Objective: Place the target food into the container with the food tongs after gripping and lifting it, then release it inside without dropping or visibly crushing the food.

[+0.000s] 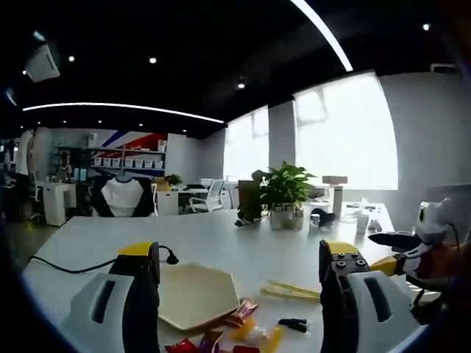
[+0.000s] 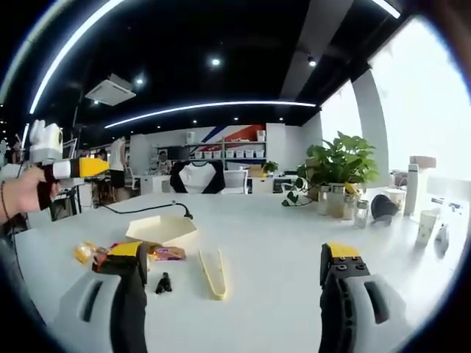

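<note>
A cream hexagonal container [image 1: 195, 294] [image 2: 162, 229] lies on the white table [image 1: 221, 239]. Several wrapped snacks [image 1: 235, 334] [image 2: 165, 253] are scattered at its near edge, and one yellow piece [image 2: 85, 252] lies apart from them. Yellow food tongs [image 1: 294, 290] [image 2: 213, 272] rest flat on the table beside the container. My left gripper [image 1: 239, 254] hangs above the container, open and holding nothing; it also comes in from the left of the right gripper view [image 2: 73, 169], held by a hand [image 2: 22, 195]. Open and holding nothing as well, my right gripper [image 2: 235, 254] [image 1: 401, 261] hovers above the tongs.
A small black object [image 1: 293, 322] [image 2: 163, 282] lies near the snacks. A black cable [image 1: 73, 266] runs to the container's far side. A potted plant [image 1: 285, 187] [image 2: 340, 165], jars and cups [image 2: 425, 224] stand further back. Office desks and chairs are beyond.
</note>
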`<state>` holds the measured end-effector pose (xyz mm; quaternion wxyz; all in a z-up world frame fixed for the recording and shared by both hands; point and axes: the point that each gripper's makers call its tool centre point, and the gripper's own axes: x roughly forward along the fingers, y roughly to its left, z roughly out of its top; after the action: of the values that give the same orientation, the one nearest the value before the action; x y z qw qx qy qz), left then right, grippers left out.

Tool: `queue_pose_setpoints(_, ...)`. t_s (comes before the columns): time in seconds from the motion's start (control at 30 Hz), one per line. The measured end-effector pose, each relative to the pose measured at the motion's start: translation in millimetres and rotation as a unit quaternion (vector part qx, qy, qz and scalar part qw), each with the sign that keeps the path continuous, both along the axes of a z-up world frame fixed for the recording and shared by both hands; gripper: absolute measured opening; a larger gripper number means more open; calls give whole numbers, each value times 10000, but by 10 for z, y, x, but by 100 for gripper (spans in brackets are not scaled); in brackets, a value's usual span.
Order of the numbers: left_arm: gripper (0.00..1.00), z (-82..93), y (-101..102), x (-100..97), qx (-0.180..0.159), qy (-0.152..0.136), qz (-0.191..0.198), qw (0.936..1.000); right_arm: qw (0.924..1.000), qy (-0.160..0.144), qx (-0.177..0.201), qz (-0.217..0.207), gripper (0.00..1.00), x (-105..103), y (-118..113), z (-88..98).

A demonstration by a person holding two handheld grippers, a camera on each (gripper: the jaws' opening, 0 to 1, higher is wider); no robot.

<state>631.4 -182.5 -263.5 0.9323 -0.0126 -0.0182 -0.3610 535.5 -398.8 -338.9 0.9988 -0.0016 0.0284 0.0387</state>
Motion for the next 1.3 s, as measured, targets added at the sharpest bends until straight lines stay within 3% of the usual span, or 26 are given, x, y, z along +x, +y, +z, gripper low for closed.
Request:
queue_pose_setpoints(0.1, 94, -94, -169, 22, 254, 58, -332, 9991, 10000, -15, 3, 17, 99, -2, 6, 5)
queue_pose_setpoints(0.37, 94, -316, -463, 191, 735, 198, -732, 9944, 10000, -1, 2, -44, 99, -6, -24, 7)
queue_pose_setpoints(0.47, 91, -396, -597, 232, 1289, -23, -982, 9868, 10000, -9, -27, -50, 99, -7, -24, 14)
queue_pose_setpoints(0.57, 90, -458, -733, 269, 1487, -100, -1215, 9813, 10000, 7, -24, -14, 99, -11, 6, 7)
queue_pose_setpoints(0.6, 90, -471, -810, 236, 1257, 134, -1383, 9823, 10000, 23, -19, 3, 99, -11, 20, 0)
queue_pose_setpoints(0.63, 89, -468, -868, 200, 1206, 140, -1568, 9801, 10000, 36, -10, 21, 99, -11, 31, -4)
queue_pose_setpoints(0.7, 87, -549, -935, 200, 1622, -107, -1781, 9705, 10000, 66, 23, 29, 99, -17, 53, -15)
queue_pose_setpoints(0.77, 87, -707, -948, 259, 1895, 87, -1826, 9647, 9999, 64, 16, 104, 99, -30, 118, -19)
queue_pose_setpoints(0.87, 87, -858, -1012, 327, 2024, 344, -1988, 9583, 9998, 81, 22, 199, 99, -31, 179, -30)
queue_pose_setpoints(0.97, 84, -926, -1064, 366, 2204, 360, -2107, 9517, 9997, 89, 28, 224, 99, -32, 200, -33)
queue_pose_setpoints(1.03, 80, -1067, -1153, 364, 2663, 272, -2471, 9313, 9996, 95, 32, 275, 99, -30, 226, -36)
queue_pose_setpoints(1.13, 76, -1227, -1213, 375, 3006, 443, -2642, 9153, 9994, 118, 44, 334, 99, -29, 245, -47)
queue_pose_setpoints(1.17, 76, -1250, -1235, 383, 3085, 400, -2683, 9117, 9993, 128, 40, 338, 99, -29, 244, -52)
queue_pose_setpoints(1.2, 75, -1286, -1260, 405, 3282, 242, -2761, 9030, 9994, 138, 39, 331, 99, -31, 238, -57)
queue_pose_setpoints(1.23, 74, -1317, -1269, 429, 3399, 188, -2766, 8987, 9993, 138, 45, 331, 99, -34, 236, -55)
queue_pose_setpoints(1.3, 72, -1408, -1288, 440, 3637, 328, -2843, 8865, 9993, 140, 49, 331, 99, -39, 225, -55)
